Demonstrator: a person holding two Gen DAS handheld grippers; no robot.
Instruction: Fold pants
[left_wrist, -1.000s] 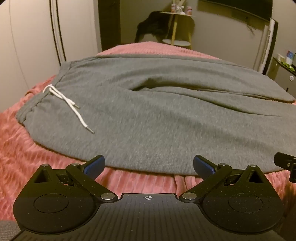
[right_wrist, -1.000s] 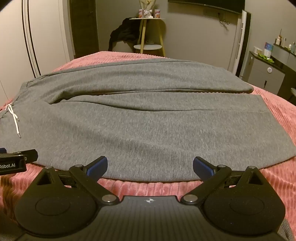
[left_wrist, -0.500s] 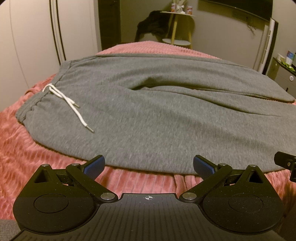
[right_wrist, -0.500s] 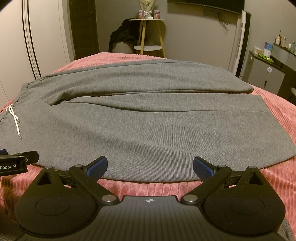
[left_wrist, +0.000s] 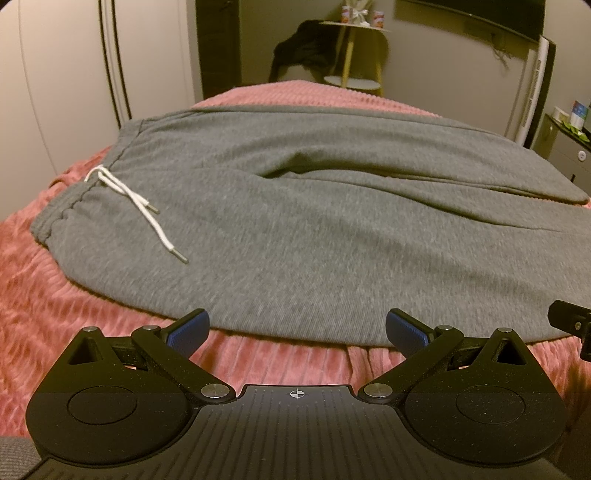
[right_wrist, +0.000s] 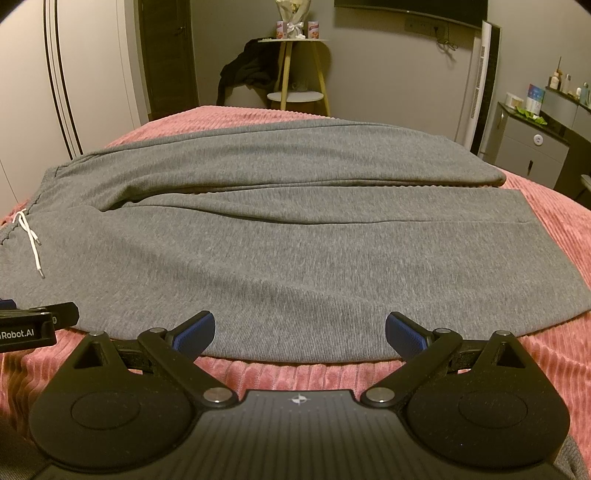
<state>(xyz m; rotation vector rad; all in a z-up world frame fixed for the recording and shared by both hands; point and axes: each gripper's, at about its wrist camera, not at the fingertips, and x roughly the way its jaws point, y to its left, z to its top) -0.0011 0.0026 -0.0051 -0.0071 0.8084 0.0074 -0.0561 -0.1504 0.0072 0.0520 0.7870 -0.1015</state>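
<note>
Grey sweatpants (left_wrist: 314, 221) lie flat on a pink ribbed bedspread (left_wrist: 55, 295), waistband to the left, both legs stretched to the right. A white drawstring (left_wrist: 140, 206) lies on the front near the waistband. In the right wrist view the pants (right_wrist: 295, 251) fill the bed, leg ends at the right. My left gripper (left_wrist: 297, 328) is open and empty, just short of the pants' near edge. My right gripper (right_wrist: 300, 330) is open and empty at the near edge of the front leg. The left gripper's tip also shows in the right wrist view (right_wrist: 40, 321).
A small round side table (right_wrist: 295, 96) with dark clothing (right_wrist: 247, 74) draped on it stands beyond the bed. A grey cabinet (right_wrist: 535, 147) stands at the right. White wardrobe doors (left_wrist: 74, 74) line the left wall.
Both grippers have crept slightly toward the pants' near edge. The pants have not moved and both grippers stay open.
</note>
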